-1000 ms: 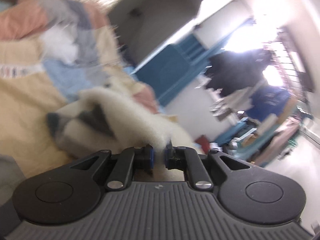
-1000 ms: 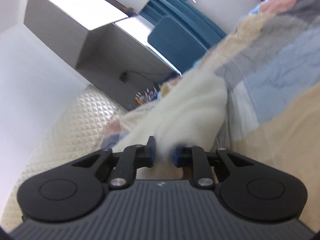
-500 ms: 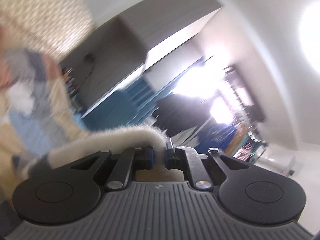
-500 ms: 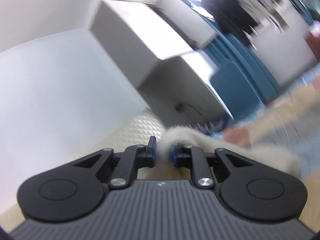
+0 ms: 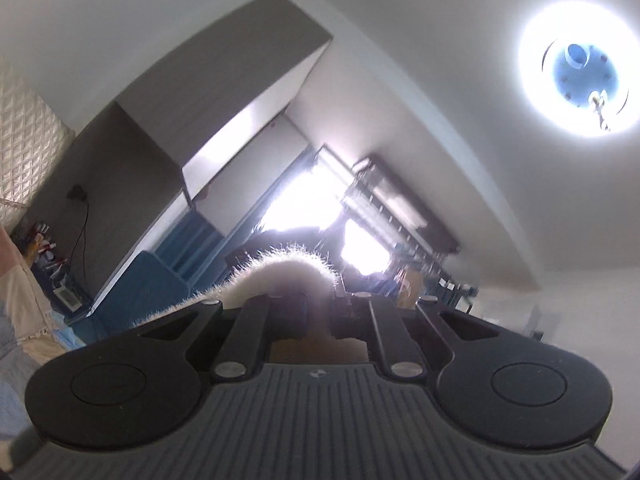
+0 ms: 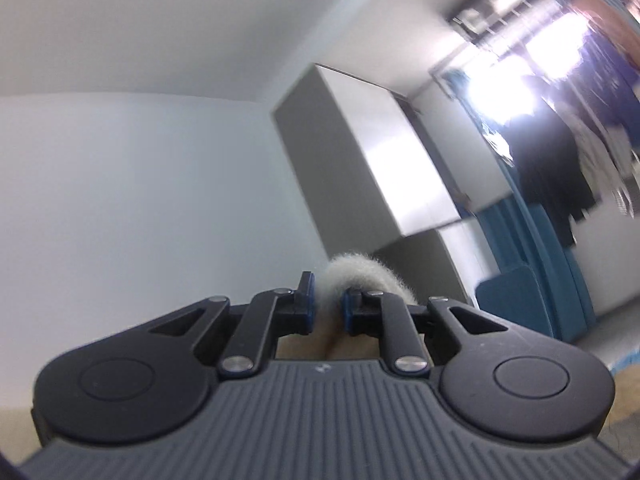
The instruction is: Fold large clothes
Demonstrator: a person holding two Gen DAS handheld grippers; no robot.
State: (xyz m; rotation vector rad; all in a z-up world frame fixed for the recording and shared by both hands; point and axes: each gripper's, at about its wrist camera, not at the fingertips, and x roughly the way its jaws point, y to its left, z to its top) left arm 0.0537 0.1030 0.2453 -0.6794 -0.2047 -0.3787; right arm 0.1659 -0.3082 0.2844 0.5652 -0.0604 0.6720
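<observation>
A second before, both wrist views looked down at a patchwork bedspread with the fluffy cream garment (image 5: 288, 276) lying on it; by this moment the bed had dropped almost out of both views and the cameras looked up at wall, ceiling and cabinet. Both grippers had been raised high, carrying the garment up off the bed. I judged this to be the lift that lets a large piece hang free and straighten before it is laid out for a fold, so the folding itself had hardly begun.

In the left wrist view, only a sliver of the bedspread (image 5: 18, 304) remained at the left edge. The left gripper (image 5: 318, 312) was pressed nearly together, pinching a hump of the garment that bulged above the fingertips and trailed off to the left over the gripper body. A ceiling lamp (image 5: 578, 68) glared at upper right.

In the right wrist view, the right gripper (image 6: 326, 308) likewise pinched a fold of the same garment (image 6: 354, 270), which curled rightward over the right finger; the grey cabinet (image 6: 360, 152) stood behind.

The garment looked thick, long-piled and soft, off-white, fine hairs catching the window light; how it hung below the grippers was out of sight
</observation>
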